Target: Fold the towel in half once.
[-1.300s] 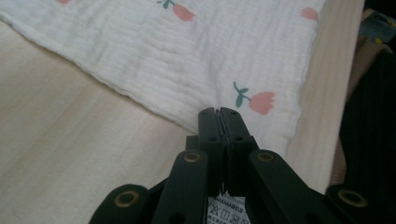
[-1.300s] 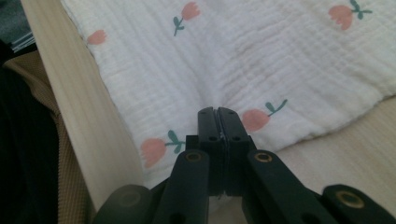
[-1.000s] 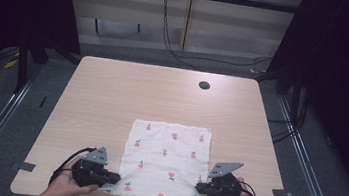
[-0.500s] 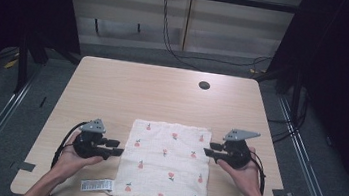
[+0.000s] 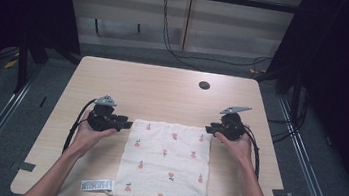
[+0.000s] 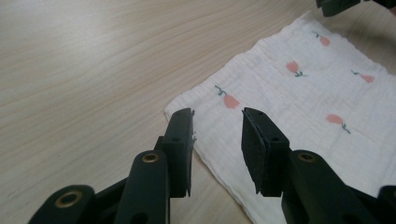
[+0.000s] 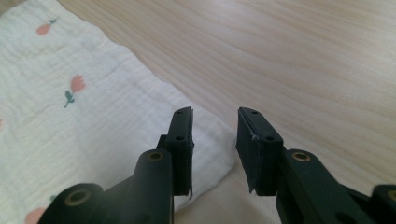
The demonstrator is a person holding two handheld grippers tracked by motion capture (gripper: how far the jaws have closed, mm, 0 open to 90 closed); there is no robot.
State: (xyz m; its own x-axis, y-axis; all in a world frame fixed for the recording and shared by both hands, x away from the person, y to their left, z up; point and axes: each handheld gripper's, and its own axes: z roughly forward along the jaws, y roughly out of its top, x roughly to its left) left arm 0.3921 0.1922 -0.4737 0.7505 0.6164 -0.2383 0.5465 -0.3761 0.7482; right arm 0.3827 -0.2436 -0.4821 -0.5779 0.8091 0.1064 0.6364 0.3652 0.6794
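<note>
White tag (image 5: 96, 185) beside the cloth (image 5: 167, 162) — print too small to read.

1. The cloth (image 5: 167, 162) is lying flat on the desk (image 5: 163, 89), on its near half and slightly right of centre.
2. The left hand-held gripper (image 5: 127, 121) is sitting just beside the cloth's far left corner.
3. The right hand-held gripper (image 5: 207, 129) is sitting just beside the cloth's far right corner.
4. A label (image 5: 97, 185) is lying on the desk at the cloth's near left corner.
5. A round hole (image 5: 204, 85) is lying in the desk behind the cloth, toward the far right.
</note>
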